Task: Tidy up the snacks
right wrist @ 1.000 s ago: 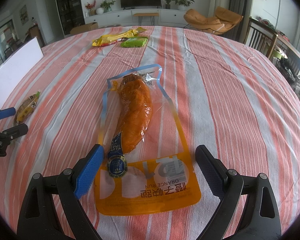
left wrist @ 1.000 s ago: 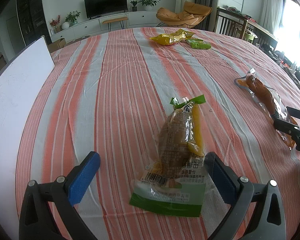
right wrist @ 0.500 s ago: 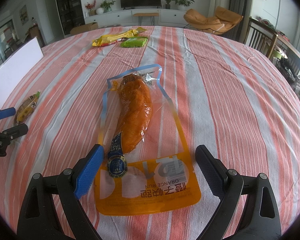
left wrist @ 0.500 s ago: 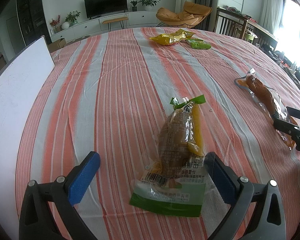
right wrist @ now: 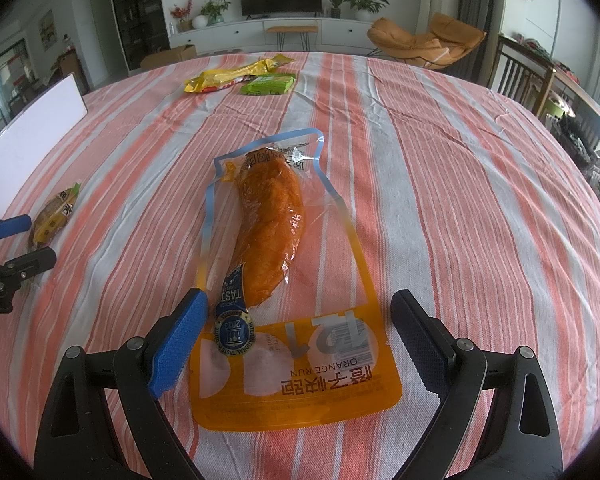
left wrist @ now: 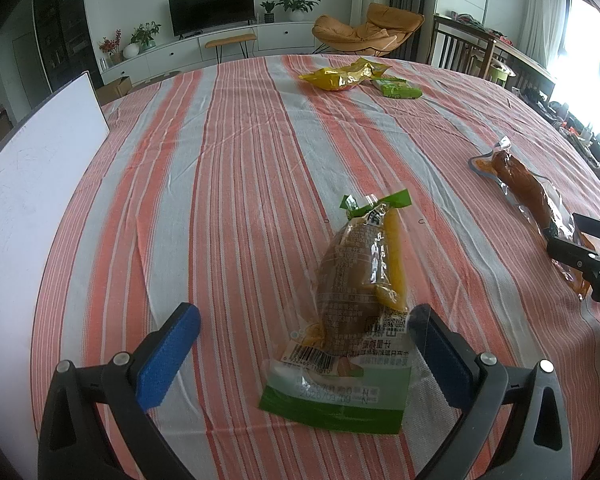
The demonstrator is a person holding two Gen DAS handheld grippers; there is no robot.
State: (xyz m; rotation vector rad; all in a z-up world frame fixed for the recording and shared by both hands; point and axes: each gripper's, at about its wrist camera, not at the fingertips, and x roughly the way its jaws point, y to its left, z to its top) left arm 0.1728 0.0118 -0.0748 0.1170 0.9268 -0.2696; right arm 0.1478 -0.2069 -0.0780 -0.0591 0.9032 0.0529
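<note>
Orange pouch (right wrist: pixel 284 280) print reads only from the right view; both grippers' jaws spread, empty.

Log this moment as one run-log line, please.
left gripper: open over green snack pack | right gripper: open over orange snack pack | both packs flat on striped tablecloth

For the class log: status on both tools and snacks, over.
Both tools open: left tool over green pack, right tool over orange pack. Nothing gripped. Nothing in the way.
</note>
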